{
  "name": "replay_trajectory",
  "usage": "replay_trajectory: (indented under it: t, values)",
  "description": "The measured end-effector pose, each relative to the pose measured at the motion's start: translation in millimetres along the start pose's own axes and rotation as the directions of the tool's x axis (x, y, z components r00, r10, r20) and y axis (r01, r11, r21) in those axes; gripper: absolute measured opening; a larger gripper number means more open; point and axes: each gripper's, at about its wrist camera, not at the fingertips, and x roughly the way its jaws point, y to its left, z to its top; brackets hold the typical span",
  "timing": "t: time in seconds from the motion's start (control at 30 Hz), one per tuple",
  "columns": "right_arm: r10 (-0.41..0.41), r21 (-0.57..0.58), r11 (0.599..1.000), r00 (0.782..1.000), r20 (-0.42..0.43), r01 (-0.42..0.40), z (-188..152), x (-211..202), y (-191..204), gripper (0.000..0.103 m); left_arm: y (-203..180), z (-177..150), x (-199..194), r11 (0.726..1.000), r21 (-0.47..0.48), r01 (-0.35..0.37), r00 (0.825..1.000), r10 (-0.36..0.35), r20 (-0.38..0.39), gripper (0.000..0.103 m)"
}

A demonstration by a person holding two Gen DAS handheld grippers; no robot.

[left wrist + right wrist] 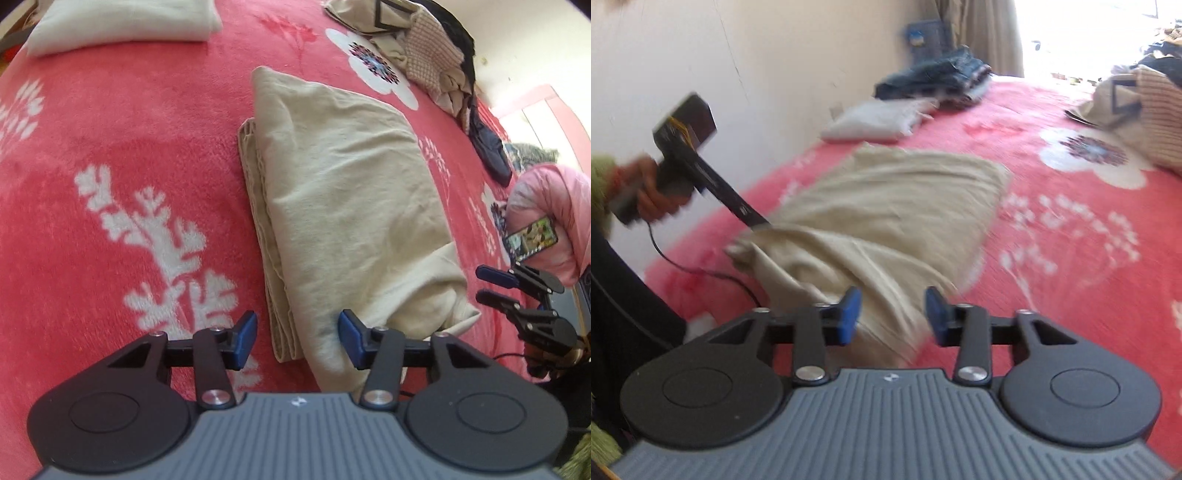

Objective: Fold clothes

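Beige cotton garment point(343, 192), folded to a long pad on the red floral blanket point(129, 129); soft, light, limp, likely to slump. Best pinched at the layered near edge. Left gripper point(298, 339) and right gripper point(893, 314) both spread, empty.

Bright daylight, blown-out window glare, motion blur, fisheye-bent edges

Bedroom, bed w/ red floral blanket

Blanket point(147, 122) is coral-red w/ white leaf & flower prints, covers whole bed. Cream wall point(768, 55) runs along bed's side; beige curtain point(990, 33) by a bright, blown-out window point(1082, 33) at far end.
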Motion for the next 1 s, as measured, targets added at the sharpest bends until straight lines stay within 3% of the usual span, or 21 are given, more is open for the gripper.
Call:
replay_trajectory:
  t: [0.33,0.57,0.67,0.83,1.0]
  values:
    - [0.009,0.102,0.995,1.000,-0.029,-0.006,-23,5,-4,0.030,-11,-2,-1,0.997,0.062,-0.051,0.999,0.050,0.013,0.050]
    - [-0.025,0.049,0.998,0.990,-0.135,0.032,-42,35,7,0.030,-17,3,-2,0.991,0.095,-0.092,0.996,0.092,0.000,0.052]
    - [-0.028,0.031,0.999,0.991,-0.132,0.032,-42,33,9,0.030,-19,3,-9,0.989,0.102,-0.110,0.994,0.110,0.006,0.051]
    - [0.007,0.119,0.993,0.993,-0.121,0.007,-39,9,-14,0.031,-21,6,-37,0.984,0.094,-0.150,0.988,0.146,0.045,0.050]
    - [0.010,0.167,0.986,0.996,-0.094,0.006,-26,-19,-40,0.031,-29,30,-56,0.978,0.094,-0.184,0.975,0.170,0.144,0.050]
